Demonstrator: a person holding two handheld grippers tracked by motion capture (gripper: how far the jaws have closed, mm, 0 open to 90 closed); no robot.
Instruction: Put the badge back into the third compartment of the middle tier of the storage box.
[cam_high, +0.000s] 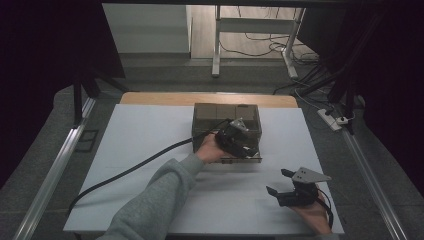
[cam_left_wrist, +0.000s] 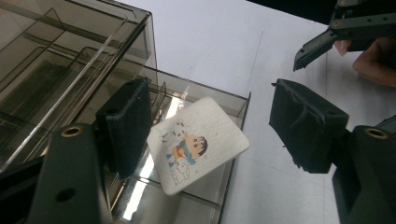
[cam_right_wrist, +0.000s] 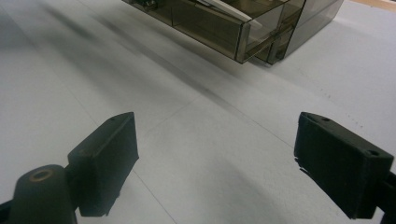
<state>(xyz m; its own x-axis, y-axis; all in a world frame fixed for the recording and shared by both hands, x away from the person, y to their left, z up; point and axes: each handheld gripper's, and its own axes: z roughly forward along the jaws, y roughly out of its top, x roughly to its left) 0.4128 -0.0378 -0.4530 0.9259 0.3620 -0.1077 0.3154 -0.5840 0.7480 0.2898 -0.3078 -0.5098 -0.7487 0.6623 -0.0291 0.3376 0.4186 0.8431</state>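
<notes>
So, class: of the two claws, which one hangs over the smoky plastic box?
The left claw, at the box's front drawer, where a white cartoon card lies between its open jaws. The right claw sits apart over bare white table.

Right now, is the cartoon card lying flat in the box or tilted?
Tilted. The card leans with one edge on the rim of the box compartment, between the open left gripper, its pads apart from it.

The right claw (cam_right_wrist: 215, 163) has its two black jaws wide apart, nothing between them, over the bare white surface (cam_right_wrist: 196, 121); faint straight seams cross that surface; a smoky clear plastic box (cam_right_wrist: 243, 28) with compartments sits toward the far edge; a white flat piece (cam_right_wrist: 229, 10) lies inside it, tilted.
</notes>
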